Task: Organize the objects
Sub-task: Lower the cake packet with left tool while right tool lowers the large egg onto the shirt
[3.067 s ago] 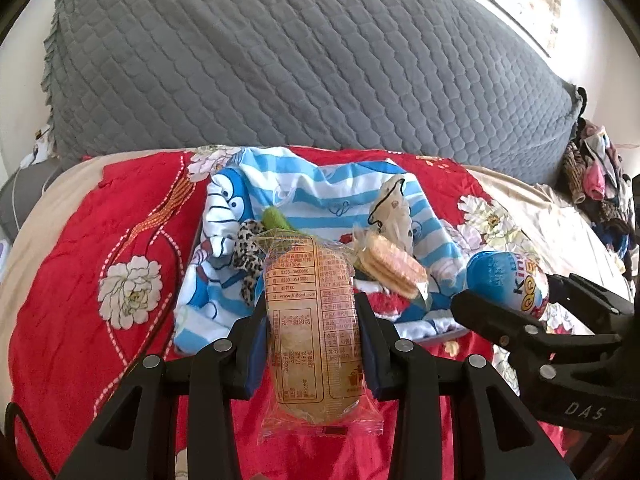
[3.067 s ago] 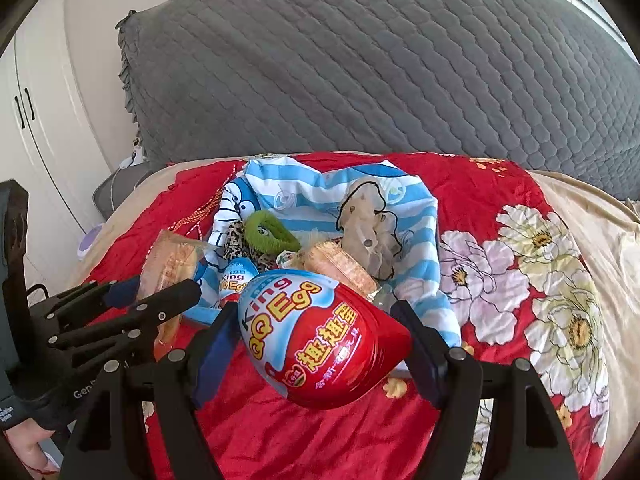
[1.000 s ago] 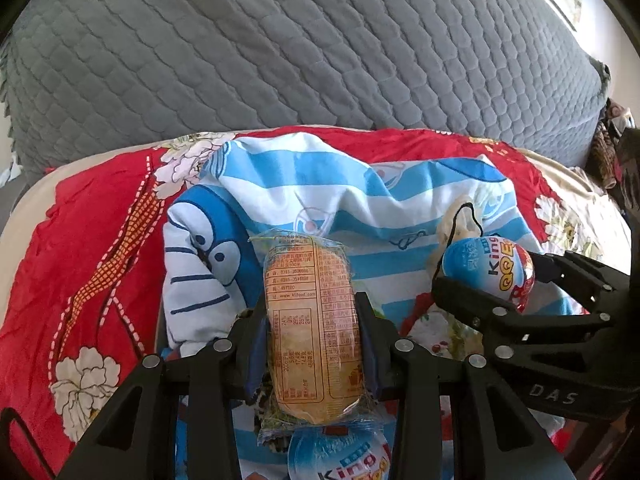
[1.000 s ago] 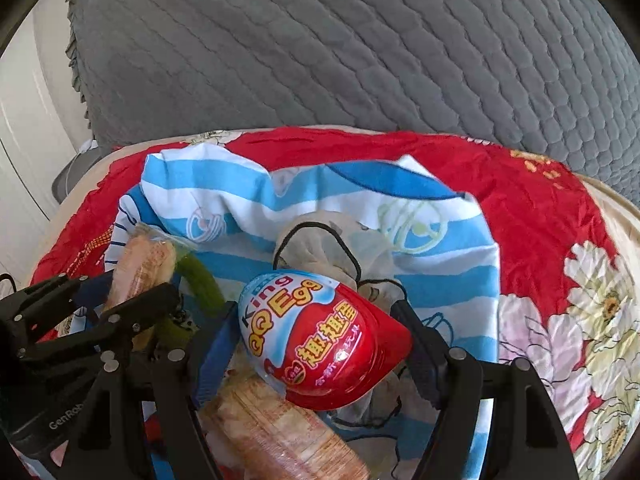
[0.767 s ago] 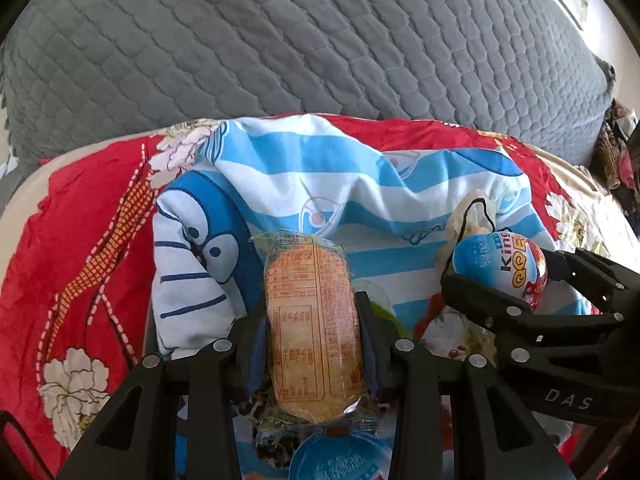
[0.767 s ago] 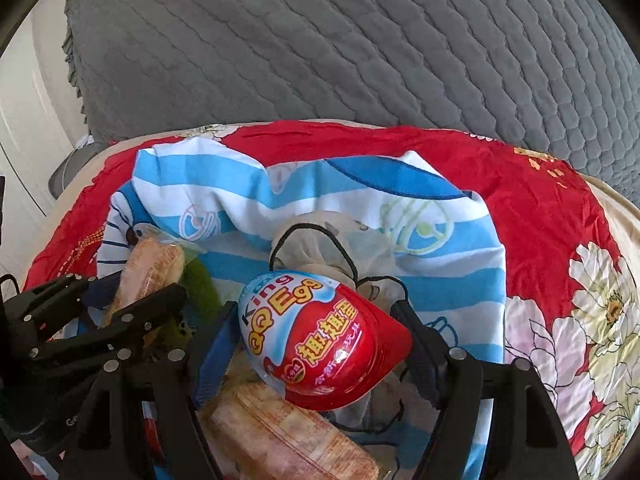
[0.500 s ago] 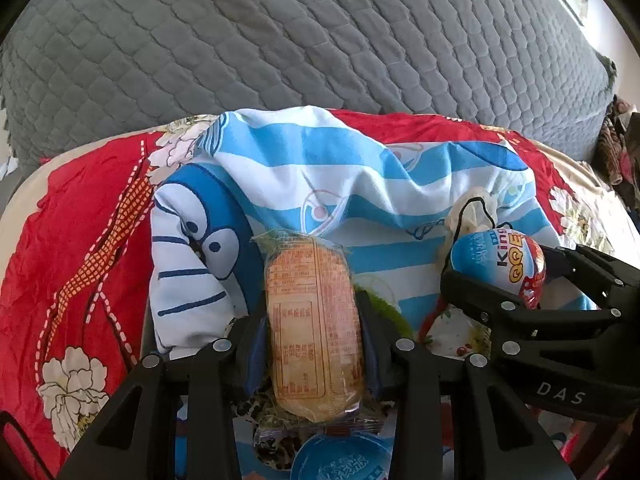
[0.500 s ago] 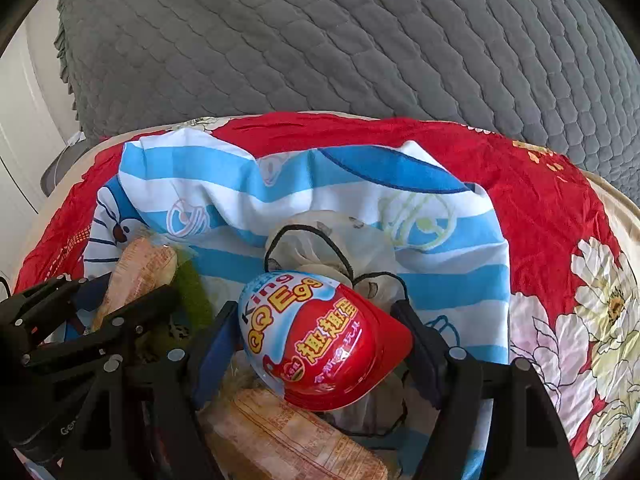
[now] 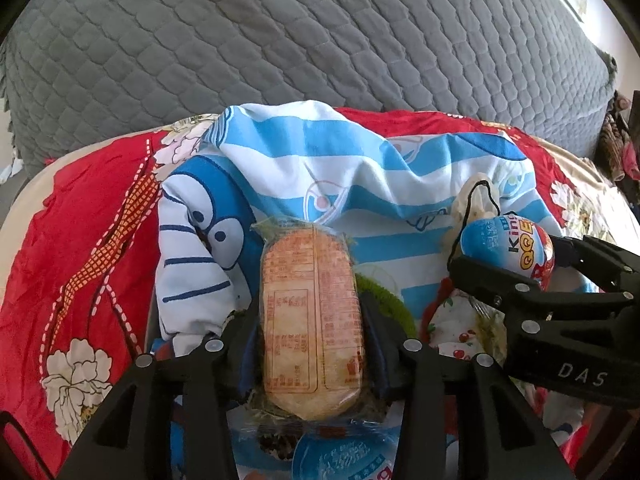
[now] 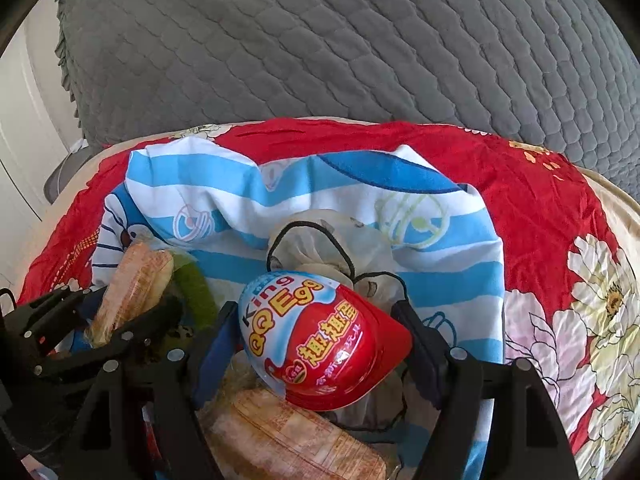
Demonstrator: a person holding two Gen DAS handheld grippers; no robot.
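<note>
A grey quilted cushion (image 9: 304,44) backs a bed covered by a red floral sheet (image 9: 80,248), with a blue-striped cartoon cloth (image 9: 304,168) lying on it. The left gripper (image 9: 310,320) has a wrapped cracker packet (image 9: 310,308) lengthwise between its jaws, which are opening, the pads apparently just off the wrapper. The right gripper (image 10: 320,332) is clenched on a red-and-blue toy egg (image 10: 320,336). Only the right wrist view shows a second cracker packet (image 10: 288,440) under the egg; only the left wrist view shows another blue egg (image 9: 344,460) below the packet.
</note>
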